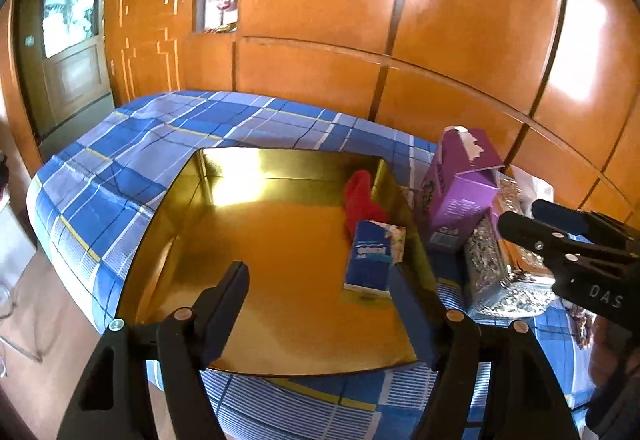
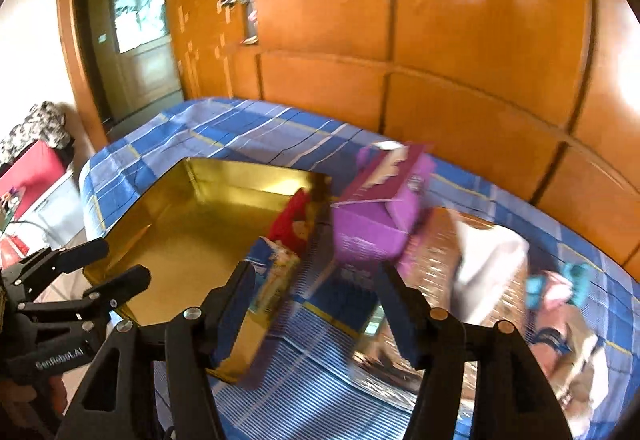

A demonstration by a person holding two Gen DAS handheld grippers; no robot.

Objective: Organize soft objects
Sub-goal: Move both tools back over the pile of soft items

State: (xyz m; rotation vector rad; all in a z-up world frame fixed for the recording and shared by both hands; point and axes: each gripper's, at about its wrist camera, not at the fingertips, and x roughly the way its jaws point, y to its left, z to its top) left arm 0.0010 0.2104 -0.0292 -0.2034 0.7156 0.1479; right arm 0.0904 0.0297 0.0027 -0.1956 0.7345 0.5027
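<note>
A gold tray (image 1: 248,240) lies on a bed with a blue plaid sheet. A red soft cloth (image 1: 362,199) is bunched against the tray's right wall. In front of it a blue tissue pack (image 1: 374,260) stands on the tray floor. My left gripper (image 1: 318,276) hovers open over the tray's near half, nothing between its fingers. My right gripper (image 2: 316,272) is open and empty above the tray's right rim, with the blue pack (image 2: 272,272) just beyond its left finger. The left wrist view has the right gripper (image 1: 520,215) at the right edge.
A purple carton (image 1: 460,191) and a glittery silver box (image 1: 500,272) sit right of the tray. A white cloth (image 2: 492,260) and a pink and teal item (image 2: 556,288) lie further right, blurred. Orange wooden wardrobes stand behind the bed and a door at the left.
</note>
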